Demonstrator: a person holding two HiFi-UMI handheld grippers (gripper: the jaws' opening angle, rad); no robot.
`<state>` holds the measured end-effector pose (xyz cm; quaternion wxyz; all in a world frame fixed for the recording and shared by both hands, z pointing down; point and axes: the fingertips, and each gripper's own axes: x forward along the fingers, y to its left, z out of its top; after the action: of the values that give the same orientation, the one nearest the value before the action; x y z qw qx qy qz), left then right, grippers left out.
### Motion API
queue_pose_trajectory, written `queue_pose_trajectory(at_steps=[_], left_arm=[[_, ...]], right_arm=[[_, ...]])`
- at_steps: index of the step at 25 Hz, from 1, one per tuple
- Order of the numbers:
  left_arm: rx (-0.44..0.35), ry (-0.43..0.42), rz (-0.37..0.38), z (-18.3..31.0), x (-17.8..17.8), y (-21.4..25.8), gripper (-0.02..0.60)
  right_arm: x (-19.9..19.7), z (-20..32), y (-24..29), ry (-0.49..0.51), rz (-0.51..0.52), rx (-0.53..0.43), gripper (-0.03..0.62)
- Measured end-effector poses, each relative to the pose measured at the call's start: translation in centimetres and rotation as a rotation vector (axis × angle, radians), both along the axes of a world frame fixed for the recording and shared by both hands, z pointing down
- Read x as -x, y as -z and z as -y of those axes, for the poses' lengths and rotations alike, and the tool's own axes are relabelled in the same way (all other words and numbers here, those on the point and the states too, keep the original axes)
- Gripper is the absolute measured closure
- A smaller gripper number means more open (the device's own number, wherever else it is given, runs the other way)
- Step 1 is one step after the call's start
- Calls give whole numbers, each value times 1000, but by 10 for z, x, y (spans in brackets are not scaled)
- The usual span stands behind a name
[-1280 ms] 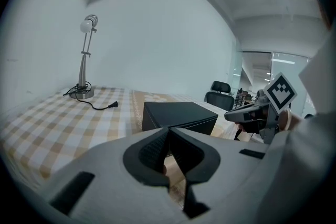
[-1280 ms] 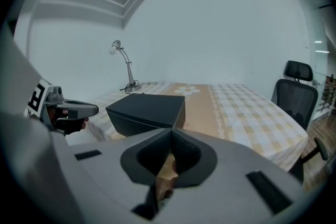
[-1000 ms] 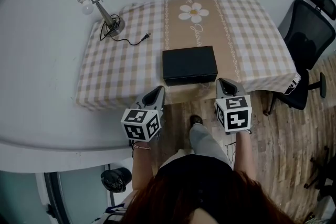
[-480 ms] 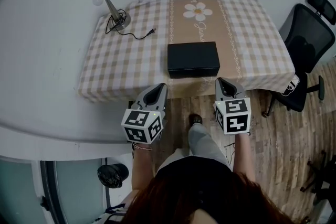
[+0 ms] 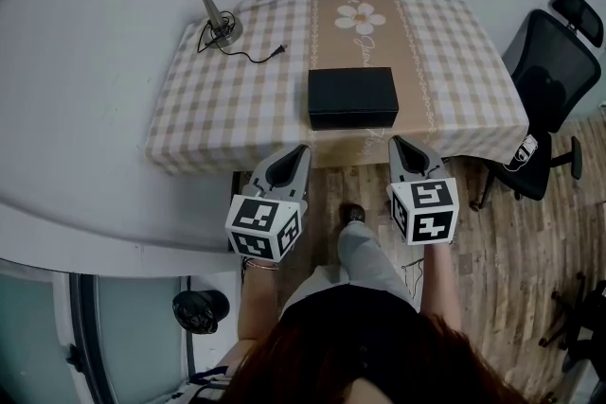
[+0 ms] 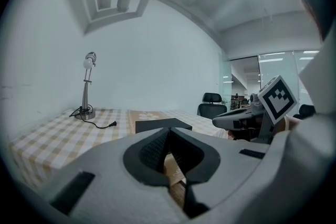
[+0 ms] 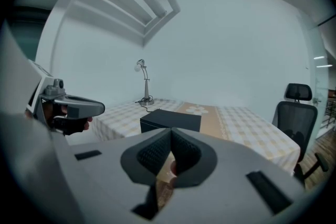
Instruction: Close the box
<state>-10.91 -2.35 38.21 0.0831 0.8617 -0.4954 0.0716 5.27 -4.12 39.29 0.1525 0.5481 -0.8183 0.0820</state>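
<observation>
On the checked bench (image 5: 237,99), near its front edge and about midway along it: a black box (image 5: 352,96), lid down flat on top, fully closed. Set on the tan runner (image 5: 365,47) that crosses the bench, with a printed daisy (image 5: 360,17) on the runner beyond it. At the far left corner, a desk lamp (image 5: 204,0), upright on its round base, head tilted over. From the base, a loose cord (image 5: 254,55) with its plug lying on the cloth, near the box but apart from it. Right of the bench, a black office chair (image 5: 554,52) on the wood floor (image 5: 492,232).

Short of the bench, out over the floor: left tongs (image 5: 298,149) and right tongs (image 5: 398,143), side by side, tips aimed toward the box, touching neither box nor bench. Left tongs clenched, jaws meeting at the tip, nothing between them. Right tongs likewise pressed together and empty.

Along the left tongs: box low and ahead, lamp off to the left, right tongs at the right edge. Along the right tongs: box straight ahead, lamp behind it, left tongs at the left edge.
</observation>
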Motion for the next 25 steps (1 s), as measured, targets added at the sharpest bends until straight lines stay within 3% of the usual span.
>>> queue_pose_trajectory(at_steps=[12, 25], left_arm=[[-84, -25, 30, -12, -14, 24, 554], [-118, -28, 45, -17, -29, 33, 554]], right_arm=[[8, -21, 22, -11, 55, -74, 577], [11, -32, 45, 14, 92, -171, 577]])
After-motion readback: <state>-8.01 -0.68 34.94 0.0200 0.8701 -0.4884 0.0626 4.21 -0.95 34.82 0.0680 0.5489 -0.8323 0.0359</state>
